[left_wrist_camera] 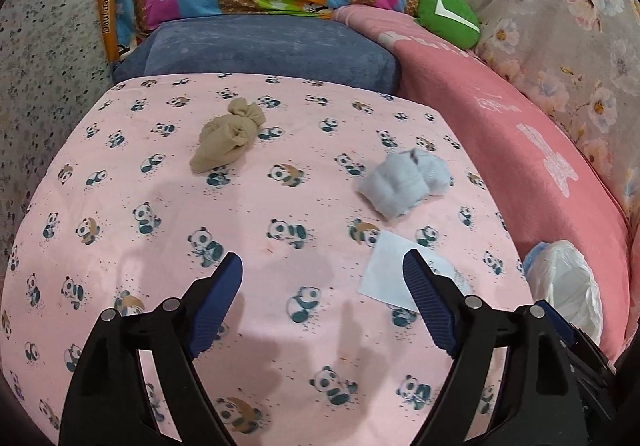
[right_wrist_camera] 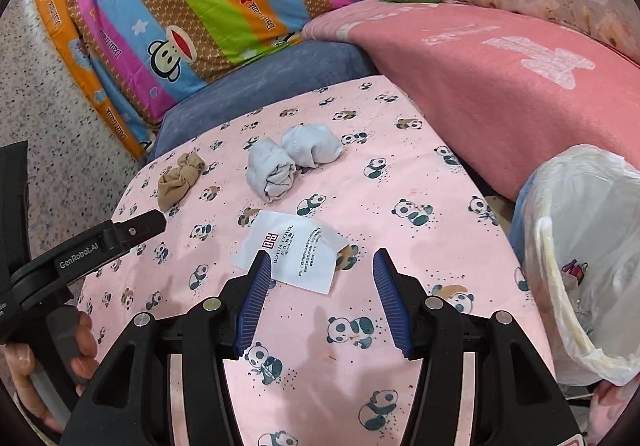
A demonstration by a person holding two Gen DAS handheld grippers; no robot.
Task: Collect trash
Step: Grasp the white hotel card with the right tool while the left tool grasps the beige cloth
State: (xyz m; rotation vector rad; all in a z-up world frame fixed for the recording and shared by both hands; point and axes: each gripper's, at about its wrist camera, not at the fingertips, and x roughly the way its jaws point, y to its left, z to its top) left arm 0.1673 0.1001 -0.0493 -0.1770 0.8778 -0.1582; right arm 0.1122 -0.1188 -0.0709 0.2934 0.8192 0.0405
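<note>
Left wrist view: left gripper (left_wrist_camera: 322, 274) spread wide, empty, over the panda sheet (left_wrist_camera: 120, 186); white packet (left_wrist_camera: 386, 266) by its right finger.

Right wrist view: right gripper (right_wrist_camera: 318, 274) released, packet (right_wrist_camera: 292, 256) just ahead, bin (right_wrist_camera: 580, 266) to the right. Risk: flat packet, jaws could pinch sheet instead.

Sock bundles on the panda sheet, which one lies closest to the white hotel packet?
The light blue sock bundle, just beyond the white hotel packet; the tan sock bundle sits farther left.
</note>
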